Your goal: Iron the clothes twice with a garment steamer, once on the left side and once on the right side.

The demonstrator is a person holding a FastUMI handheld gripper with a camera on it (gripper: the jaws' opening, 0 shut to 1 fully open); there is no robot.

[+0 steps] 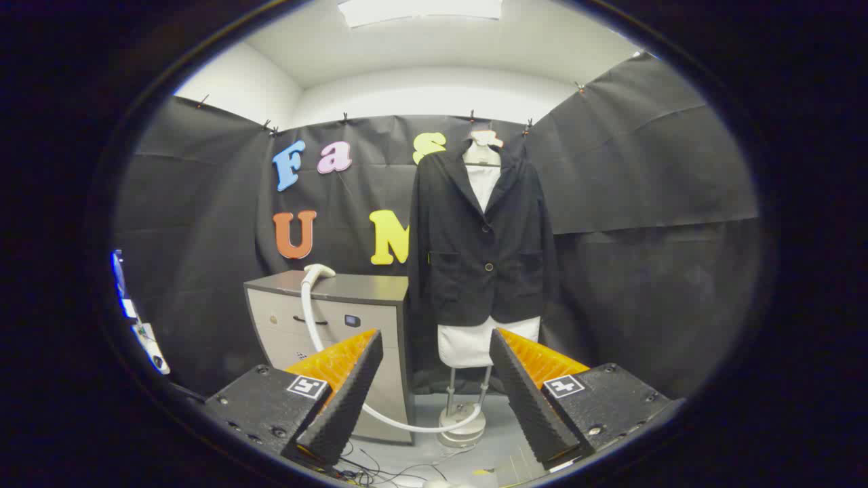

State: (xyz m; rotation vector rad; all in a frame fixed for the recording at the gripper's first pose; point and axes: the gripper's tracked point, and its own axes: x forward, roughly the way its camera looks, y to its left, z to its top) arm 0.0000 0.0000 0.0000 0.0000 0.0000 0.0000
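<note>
A black blazer [478,244] hangs buttoned over a white garment on a stand, well beyond my fingers and a little right of the gap between them. The white steamer head [319,272] rests on top of a grey drawer cabinet [339,312] to the left of the blazer. Its white hose [313,318] runs down the cabinet front and curves along the floor to the steamer base [462,425] under the stand. My gripper [437,356] is open, with nothing between its fingers, and stands far short of both the steamer head and the blazer.
Black cloth walls close the booth on three sides. The stand's poles and round base stand on the grey floor ahead. Loose cables [380,468] lie on the floor just below my fingers. Some equipment [139,318] stands at the left wall.
</note>
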